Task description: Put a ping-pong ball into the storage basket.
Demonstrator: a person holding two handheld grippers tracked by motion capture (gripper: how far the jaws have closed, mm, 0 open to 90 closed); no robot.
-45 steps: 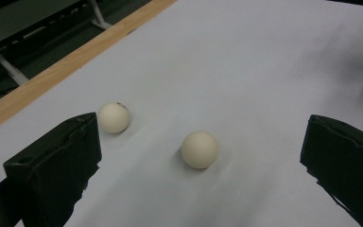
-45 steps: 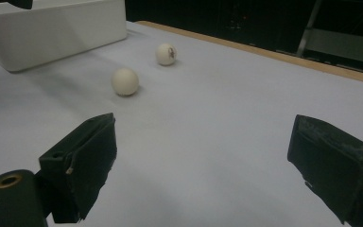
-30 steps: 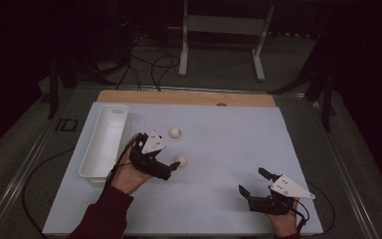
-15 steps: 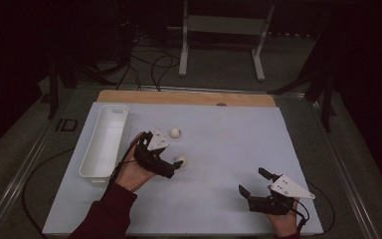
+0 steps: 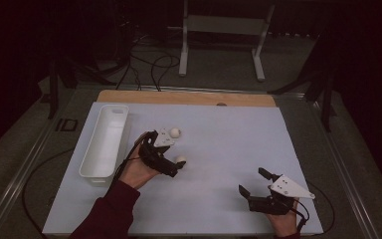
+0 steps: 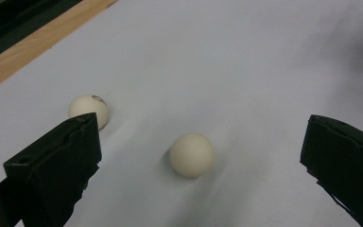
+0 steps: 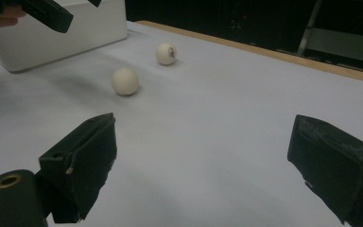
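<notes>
Right gripper [image 5: 256, 188]: rests at the near right of the white table sheet [image 5: 229, 149], jaws spread wide, holding nothing. It stands well apart from the work.

Left gripper [image 5: 175, 168]: near the middle left of the sheet, jaws spread wide and empty. In the left gripper view the near ball [image 6: 192, 154] lies on the sheet between the two jaws, touching neither and sitting somewhat closer to the left jaw. In the high view this same ball [image 5: 180, 160] is just at the gripper's tip.

Far ball [image 5: 174, 132]: a second white ball with a small mark on it, lying beyond the first, just past the left jaw in the left gripper view [image 6: 88, 109]. The two balls are apart, not touching.

White tray [image 5: 104, 141]: a long bin at the left edge of the sheet, appears empty; a likely destination.

Assessment: the step in hand is the grasp of the near ball. Recommended: centre the jaws about the ball, bring them down to its widest line, then close slowly and evenly. A ball rolls readily; contact from one jaw first could knock it toward the far ball.
</notes>
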